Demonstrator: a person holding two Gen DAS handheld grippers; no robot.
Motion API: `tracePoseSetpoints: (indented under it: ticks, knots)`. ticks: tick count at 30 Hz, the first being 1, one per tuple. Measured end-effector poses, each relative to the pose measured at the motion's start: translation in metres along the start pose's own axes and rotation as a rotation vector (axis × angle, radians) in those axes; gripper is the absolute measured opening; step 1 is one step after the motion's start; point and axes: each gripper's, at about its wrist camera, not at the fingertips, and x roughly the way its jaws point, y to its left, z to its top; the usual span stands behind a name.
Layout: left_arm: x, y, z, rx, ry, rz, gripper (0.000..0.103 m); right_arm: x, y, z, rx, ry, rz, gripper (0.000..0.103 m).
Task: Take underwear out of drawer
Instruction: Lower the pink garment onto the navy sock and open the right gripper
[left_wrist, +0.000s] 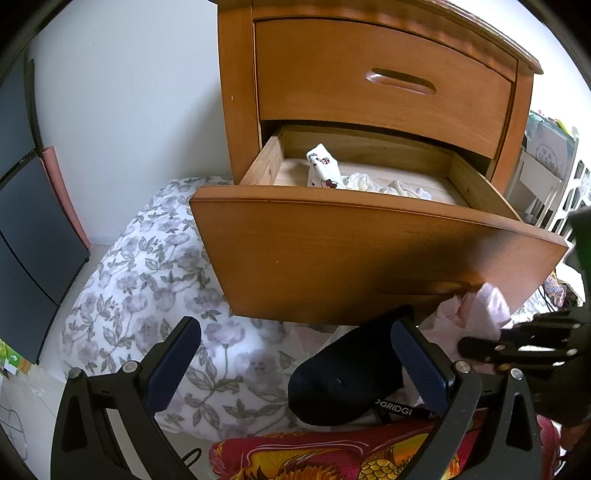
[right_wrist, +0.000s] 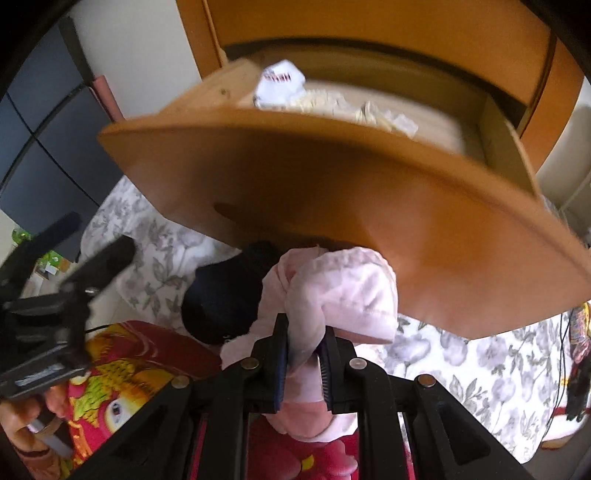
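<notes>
Right claw: it was closed on a bunch of pale pink underwear, the cloth pinched between its two fingers.
Pink underwear: it was outside the drawer, hanging in front of and just below the lower edge of the drawer front, above the bed. In the left wrist view it showed as a pale pink bundle at the right lower corner of the drawer front, with the right claw next to it.
Left claw: its jaws stood wide apart with nothing between the blue pads; it was pointed at the drawer front from below.
Drawer: it was the lower drawer of a wooden nightstand, pulled far out; the upper drawer was shut.
Inside the drawer: white cloth pieces lay on the bottom, near the back wall, one with red print; the right wrist view was blurred there.
Dark garment: a navy piece lay on the bed under the drawer front, touching the pink cloth in the right wrist view.
Bed: a white cover with grey flowers lay under and left of the drawer; a red and yellow patterned cloth was at its near edge.
Person: a hand held the left claw's handle at the left lower corner of the right wrist view.
</notes>
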Motion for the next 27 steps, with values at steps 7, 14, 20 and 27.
tracePoseSetpoints:
  ticks: [7,14,20,27]
  knots:
    - [0.001,0.0,0.0,0.0,0.002,0.001,0.103,0.01,-0.001,0.001,0.013,0.019,-0.008,0.019]
    - [0.001,0.0,0.0,0.001,0.002,0.001,0.103,-0.004,-0.002,-0.002,0.024,-0.002,-0.005,0.032]
    - [0.0,0.001,0.0,0.001,0.002,0.002,0.103,-0.022,-0.007,-0.01,0.098,-0.056,-0.013,0.064]
    - [0.0,0.001,-0.001,0.0,-0.001,0.003,0.103,-0.043,-0.02,-0.026,0.223,-0.142,-0.073,0.092]
